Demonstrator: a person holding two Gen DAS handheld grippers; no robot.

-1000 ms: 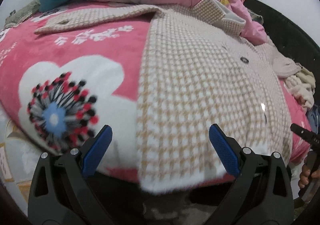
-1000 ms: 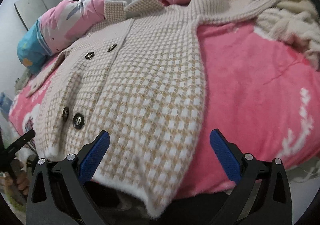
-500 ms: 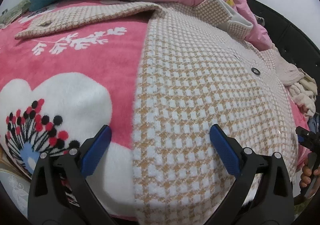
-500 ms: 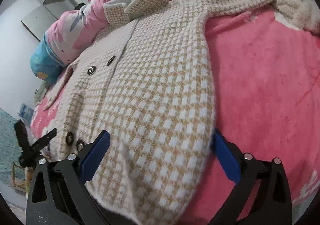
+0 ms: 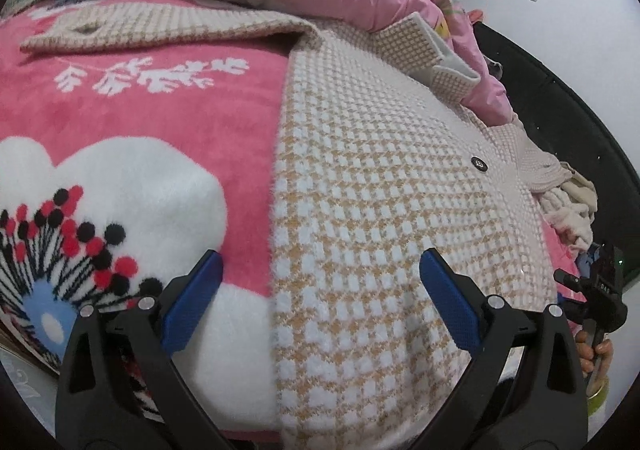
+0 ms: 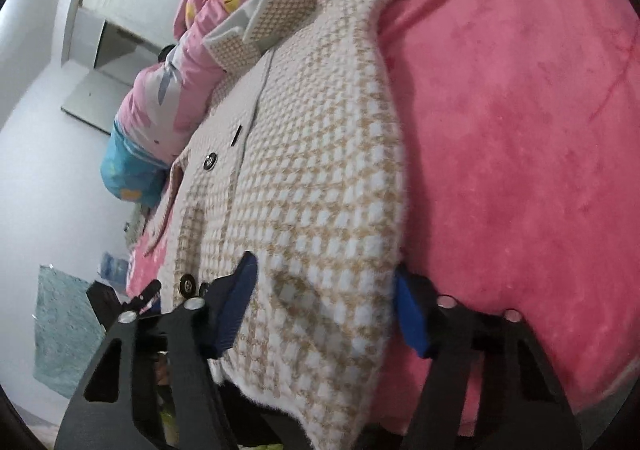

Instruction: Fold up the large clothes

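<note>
Both hand-held grippers, left [image 5: 320, 286] and right [image 6: 324, 306], spread over a checked coat [image 5: 372, 210] on the pink blanket [image 5: 160, 110].

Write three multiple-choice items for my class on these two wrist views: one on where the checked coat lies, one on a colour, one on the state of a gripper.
1. Where does the checked coat lie?
A. on a chair
B. spread on the pink blanket
C. on a hanger

2. What colour are the gripper pads?
A. blue
B. red
C. green

3. How does the left gripper stand?
A. shut on a sleeve
B. shut on the collar
C. open over the coat's side edge

Key: 1 B, the blanket shows on both sides of the coat. 2 A, the pads are blue in both views. 3 C, the left wrist view shows wide-apart fingers with the coat's edge between them.
</note>
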